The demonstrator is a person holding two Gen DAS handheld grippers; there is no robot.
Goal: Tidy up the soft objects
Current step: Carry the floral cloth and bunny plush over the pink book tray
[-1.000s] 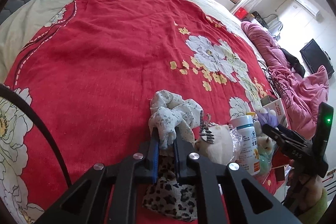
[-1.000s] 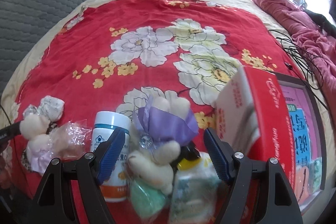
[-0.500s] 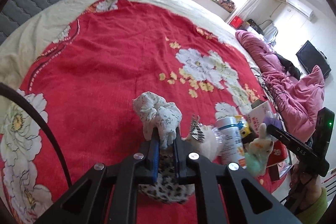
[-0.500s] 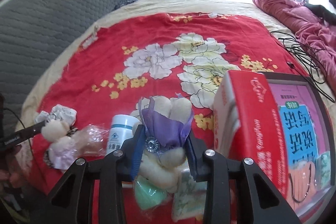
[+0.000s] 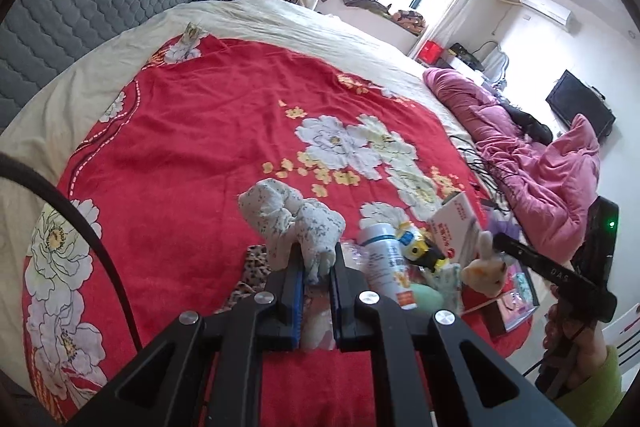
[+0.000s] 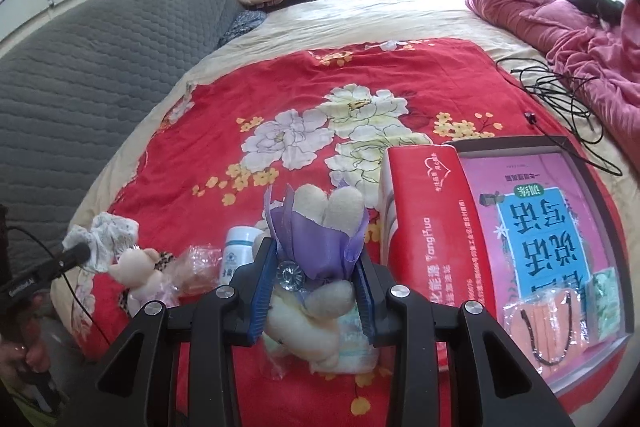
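Claws both clamped: left claw point(image 5: 316, 267) pinches floral scrunchie point(image 5: 290, 223), right claw point(image 6: 316, 277) grips plush bunny point(image 6: 320, 251).

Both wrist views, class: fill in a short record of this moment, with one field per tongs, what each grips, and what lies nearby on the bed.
left tongs: shut on the floral cloth, raised above the red blanket
right tongs: shut on the plush rabbit with the purple wrap
beside the rabbit: white bottle on its left, red box on its right
below the cloth: leopard-print fabric
far right: pink quilt
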